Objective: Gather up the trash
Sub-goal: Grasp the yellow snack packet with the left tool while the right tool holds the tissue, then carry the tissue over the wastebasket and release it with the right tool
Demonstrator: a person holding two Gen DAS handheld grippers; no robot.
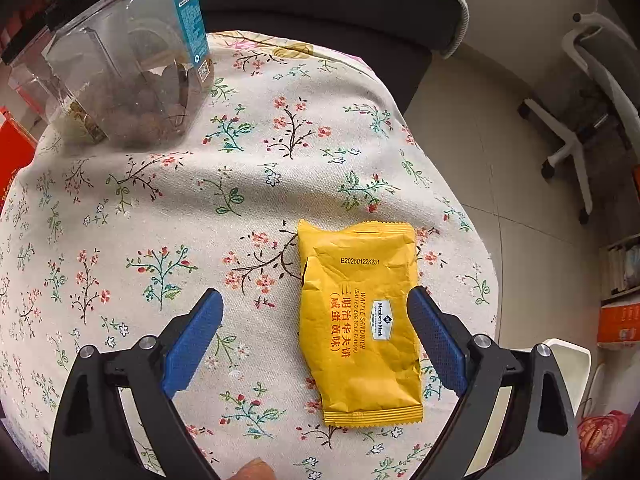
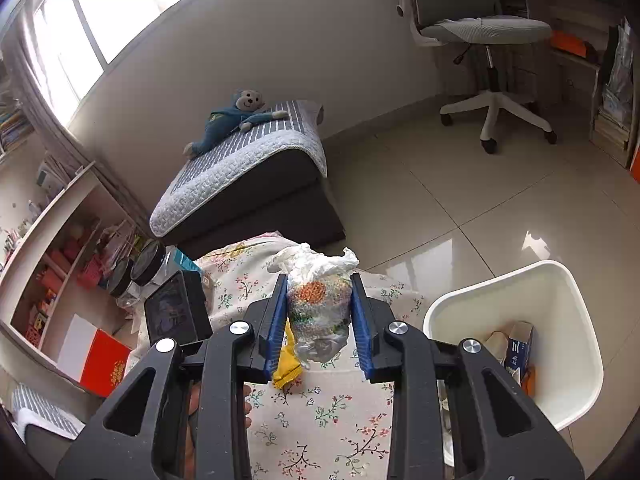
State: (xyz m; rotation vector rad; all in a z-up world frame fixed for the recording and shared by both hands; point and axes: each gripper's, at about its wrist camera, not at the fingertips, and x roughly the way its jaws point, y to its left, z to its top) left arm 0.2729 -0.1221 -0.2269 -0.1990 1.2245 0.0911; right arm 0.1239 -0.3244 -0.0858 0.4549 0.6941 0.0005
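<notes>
right gripper (image 2: 320, 320) clamps crumpled wrapper (image 2: 318, 308), needs dropping in white bin (image 2: 560, 280); left gripper (image 1: 316, 328) wide open, empty, over yellow packet (image 1: 360, 320), needs closing.

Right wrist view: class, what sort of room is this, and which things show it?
Most likely a bedroom or study at home: a bed with a stuffed toy on it, an office chair, and cluttered shelves.

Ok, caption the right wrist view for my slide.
Right claw clamps a crumpled plastic wrapper above the floral tablecloth, white bin alongside.
</notes>
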